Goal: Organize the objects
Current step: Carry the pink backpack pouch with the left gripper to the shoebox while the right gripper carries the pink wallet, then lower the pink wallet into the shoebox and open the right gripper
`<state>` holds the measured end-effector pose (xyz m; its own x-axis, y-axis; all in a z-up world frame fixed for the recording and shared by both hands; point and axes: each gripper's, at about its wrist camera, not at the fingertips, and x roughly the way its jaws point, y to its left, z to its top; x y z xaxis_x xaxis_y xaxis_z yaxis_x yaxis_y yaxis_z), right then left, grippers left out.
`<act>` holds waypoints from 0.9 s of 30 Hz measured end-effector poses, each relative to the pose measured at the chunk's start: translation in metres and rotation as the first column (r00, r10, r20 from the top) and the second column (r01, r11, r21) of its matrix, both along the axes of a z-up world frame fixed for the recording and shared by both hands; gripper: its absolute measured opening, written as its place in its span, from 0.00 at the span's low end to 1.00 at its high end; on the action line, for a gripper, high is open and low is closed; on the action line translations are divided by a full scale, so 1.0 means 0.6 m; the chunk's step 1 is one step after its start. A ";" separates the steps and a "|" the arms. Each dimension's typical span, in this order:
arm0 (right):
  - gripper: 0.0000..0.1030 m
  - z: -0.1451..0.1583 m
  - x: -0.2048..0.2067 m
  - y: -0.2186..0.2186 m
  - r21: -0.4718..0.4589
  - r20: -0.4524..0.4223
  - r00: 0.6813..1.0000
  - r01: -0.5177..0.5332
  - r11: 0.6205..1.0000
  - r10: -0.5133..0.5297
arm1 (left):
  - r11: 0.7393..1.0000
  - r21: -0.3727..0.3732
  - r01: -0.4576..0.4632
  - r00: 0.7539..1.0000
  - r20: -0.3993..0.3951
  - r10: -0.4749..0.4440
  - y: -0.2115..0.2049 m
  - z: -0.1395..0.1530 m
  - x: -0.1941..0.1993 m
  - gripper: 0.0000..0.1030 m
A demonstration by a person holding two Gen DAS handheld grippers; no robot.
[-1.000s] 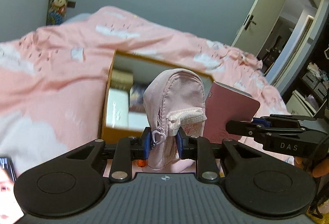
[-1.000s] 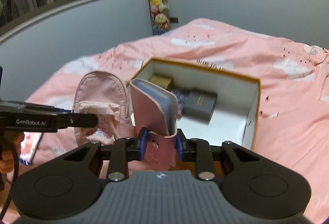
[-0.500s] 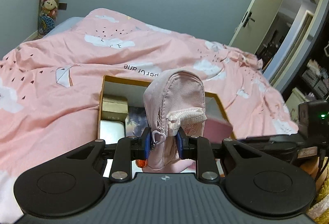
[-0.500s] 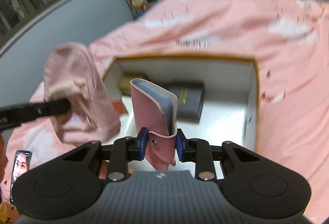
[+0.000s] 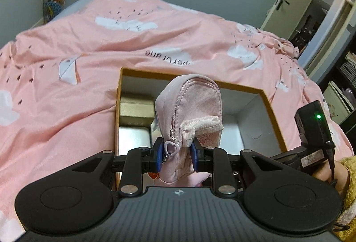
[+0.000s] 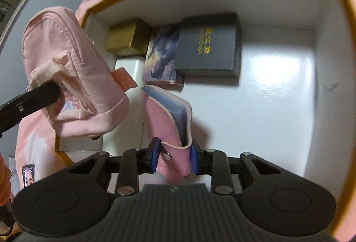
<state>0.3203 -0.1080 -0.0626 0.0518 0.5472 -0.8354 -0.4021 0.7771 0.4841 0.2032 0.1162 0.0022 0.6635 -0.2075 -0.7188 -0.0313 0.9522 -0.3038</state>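
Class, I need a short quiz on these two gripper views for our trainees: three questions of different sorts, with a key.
1. True or false: the left hand-held gripper is shut on the pink pouch.
2. Multiple choice: what does the right hand-held gripper hold? A) a gold box B) a pink card holder C) a phone
3. Fill in: the dark box with gold lettering lies inside the white ____ with the yellow rim.

Key
1. True; its blue pads clamp the pouch's lower part.
2. B; the pink card holder stands between its pads, above the floor of the box.
3. box
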 end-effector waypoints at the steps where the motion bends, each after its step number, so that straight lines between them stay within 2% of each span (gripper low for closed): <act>1: 0.29 -0.007 0.008 0.008 -0.001 -0.014 1.000 -0.006 1.000 0.006 | 1.000 -0.003 -0.004 1.000 -0.008 0.004 0.002 -0.003 0.002 0.27; 6: 0.29 -0.029 0.029 0.038 0.008 -0.088 0.996 -0.011 1.000 0.011 | 1.000 -0.011 -0.014 0.999 -0.035 0.013 0.011 -0.019 0.010 0.27; 11: 0.30 -0.044 0.033 0.056 -0.011 -0.114 0.993 -0.012 1.000 0.011 | 1.000 -0.014 -0.015 0.999 -0.048 0.014 0.016 -0.031 0.014 0.27; 16: 0.38 -0.038 0.020 0.073 -0.077 -0.067 0.997 -0.048 0.996 0.043 | 1.000 -0.015 -0.013 0.998 -0.056 0.012 0.017 -0.036 0.018 0.27; 21: 0.40 -0.027 0.005 0.079 -0.143 0.003 0.998 -0.063 0.988 0.064 | 1.000 -0.007 -0.007 0.998 -0.057 0.007 0.017 -0.033 0.016 0.27; 27: 0.38 -0.020 -0.012 0.075 -0.140 0.018 0.995 -0.091 0.986 0.094 | 1.000 0.005 0.003 0.998 -0.065 -0.003 0.014 -0.029 0.014 0.27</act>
<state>0.3132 -0.0628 -0.0744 0.0277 0.4292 -0.9028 -0.4855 0.7952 0.3632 0.2119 0.1247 -0.0154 0.6149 -0.2053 -0.7614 -0.0482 0.9539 -0.2961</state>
